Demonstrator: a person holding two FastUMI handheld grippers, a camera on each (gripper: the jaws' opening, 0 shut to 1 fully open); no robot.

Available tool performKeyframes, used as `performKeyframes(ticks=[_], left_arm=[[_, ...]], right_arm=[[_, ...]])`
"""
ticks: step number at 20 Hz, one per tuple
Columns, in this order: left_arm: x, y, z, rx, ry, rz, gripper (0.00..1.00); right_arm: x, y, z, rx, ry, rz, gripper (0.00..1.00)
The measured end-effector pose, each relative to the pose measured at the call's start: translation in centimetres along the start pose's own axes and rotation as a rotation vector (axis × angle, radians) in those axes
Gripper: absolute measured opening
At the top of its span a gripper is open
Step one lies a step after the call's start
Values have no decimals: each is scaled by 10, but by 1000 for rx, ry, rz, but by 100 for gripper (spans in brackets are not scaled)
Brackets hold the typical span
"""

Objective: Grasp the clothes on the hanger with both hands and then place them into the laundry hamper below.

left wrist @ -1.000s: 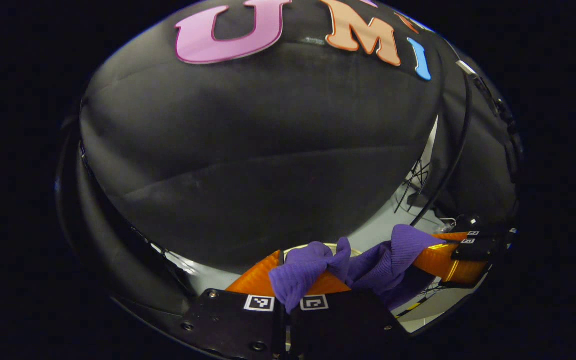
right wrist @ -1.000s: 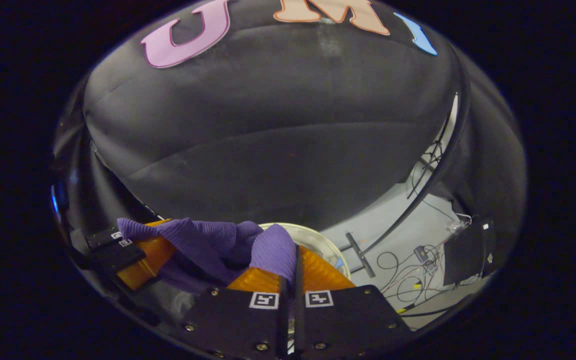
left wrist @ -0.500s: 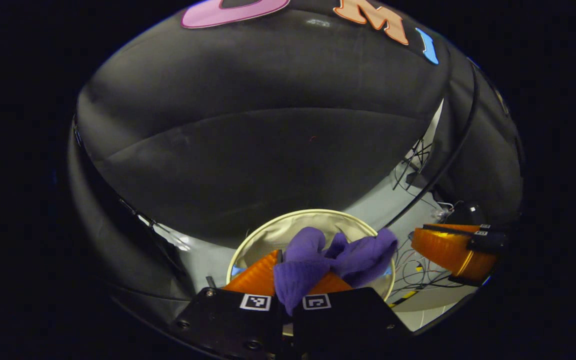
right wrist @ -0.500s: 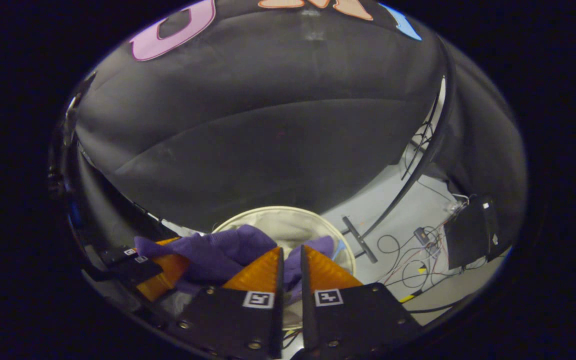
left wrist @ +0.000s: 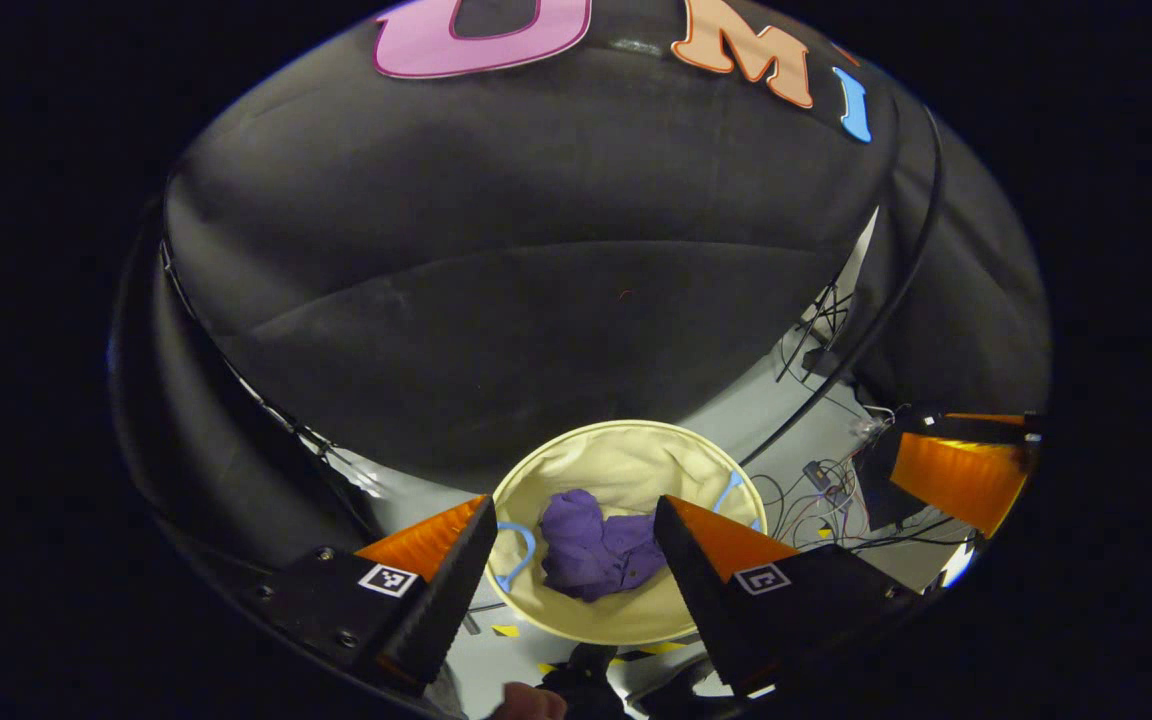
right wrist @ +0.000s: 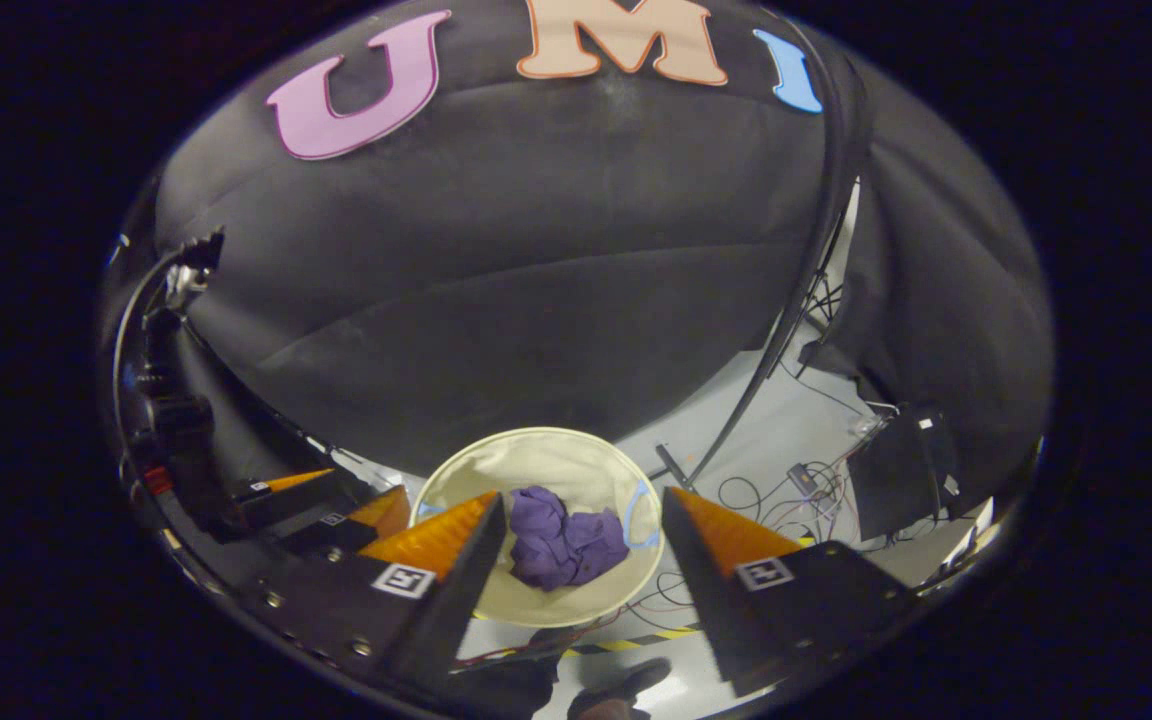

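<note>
In the laundry hamper (left wrist: pixel 626 620), purple clothes (left wrist: pixel 596 548) crumpled, soft and light, grabbable by any raised fold; left gripper (left wrist: pixel 571 535) and right gripper (right wrist: pixel 584 528) both spread, empty.

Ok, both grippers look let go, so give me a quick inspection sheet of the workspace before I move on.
Surface: pale floor, yellow-black tape by the hamper.
Job's things: purple garment bunched inside the cream hamper; hanger not seen.
Clutter: dark box on the floor at right.
Grippers: left gripper open above the hamper; right gripper open above it too, nothing held.
Cables: loose wires on the floor beside the hamper.
Surroundings: black cloth wall.
</note>
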State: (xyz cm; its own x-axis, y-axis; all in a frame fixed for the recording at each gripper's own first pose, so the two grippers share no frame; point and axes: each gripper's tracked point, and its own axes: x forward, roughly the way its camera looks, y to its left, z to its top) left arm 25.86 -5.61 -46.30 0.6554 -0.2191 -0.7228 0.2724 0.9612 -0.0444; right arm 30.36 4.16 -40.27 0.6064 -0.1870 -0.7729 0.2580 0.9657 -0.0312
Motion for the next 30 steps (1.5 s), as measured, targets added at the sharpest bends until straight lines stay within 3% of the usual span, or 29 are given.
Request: performKeyframes(ticks=[1,6,12,15,22,25,27,30], left_arm=[[-12,2,3,4,-11,6,99],[-92,3,16,-10,-66,47,99],[-205,-23,36,-33,-195,78,98],[-257,-44,61,-39,-296,79,98],[-364,-62,128,58,-543,73,98],[-407,-62,166,54,-652,62,96],[-435,-49,186,41,-718,81,97],[-463,-33,204,27,-772,67,97]], right_arm=[[-11,-3,-6,-2,-9,2,100],[-67,-16,-16,-69,-36,78,100],[-173,-44,-6,-35,-192,126,100],[-212,-61,14,-41,-309,118,100],[-285,-74,72,-52,-515,117,100],[-317,-66,106,-99,-606,98,96],[-338,-55,130,-135,-665,93,100],[-352,-27,152,-111,-733,109,96]])
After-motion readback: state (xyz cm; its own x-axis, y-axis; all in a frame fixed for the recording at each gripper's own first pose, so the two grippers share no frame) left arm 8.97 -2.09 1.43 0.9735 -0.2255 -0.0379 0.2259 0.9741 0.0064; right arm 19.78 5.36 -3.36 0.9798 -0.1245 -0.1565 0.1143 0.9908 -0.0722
